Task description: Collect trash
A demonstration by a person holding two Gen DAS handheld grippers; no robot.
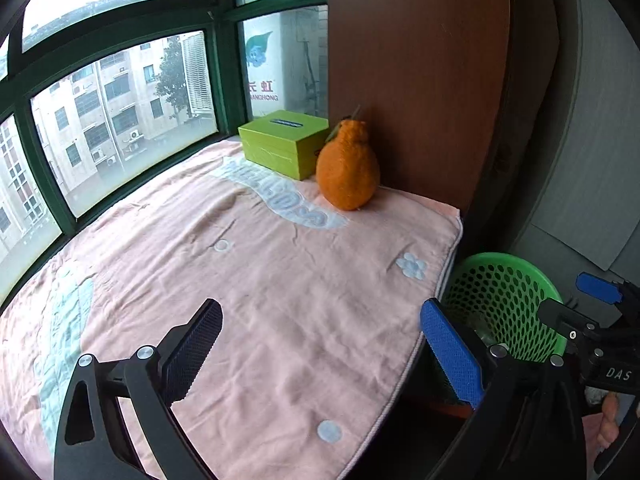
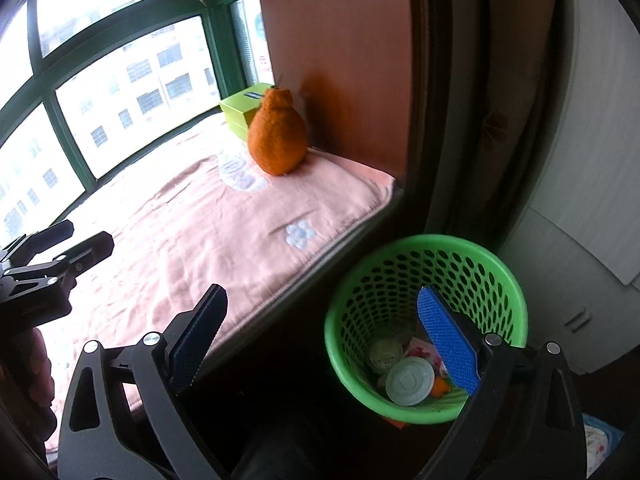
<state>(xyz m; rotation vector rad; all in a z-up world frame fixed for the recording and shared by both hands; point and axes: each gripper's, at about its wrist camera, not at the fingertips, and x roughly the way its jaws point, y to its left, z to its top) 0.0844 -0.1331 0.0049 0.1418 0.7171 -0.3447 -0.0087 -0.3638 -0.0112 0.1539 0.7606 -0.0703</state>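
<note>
A green perforated basket stands on the floor beside the pink-covered window ledge. Inside it lie a white round lid, a pale cup, a pink wrapper and a small orange scrap. My right gripper hangs open over the basket's left side, with nothing between its fingers. My left gripper is open and empty above the ledge's pink blanket. The basket sits to its right. The right gripper shows at that view's right edge.
An orange pear-shaped fruit and a lime-green tissue box stand at the ledge's far corner against a brown wooden panel. Green-framed windows run along the ledge's far side. A white cabinet stands right of the basket.
</note>
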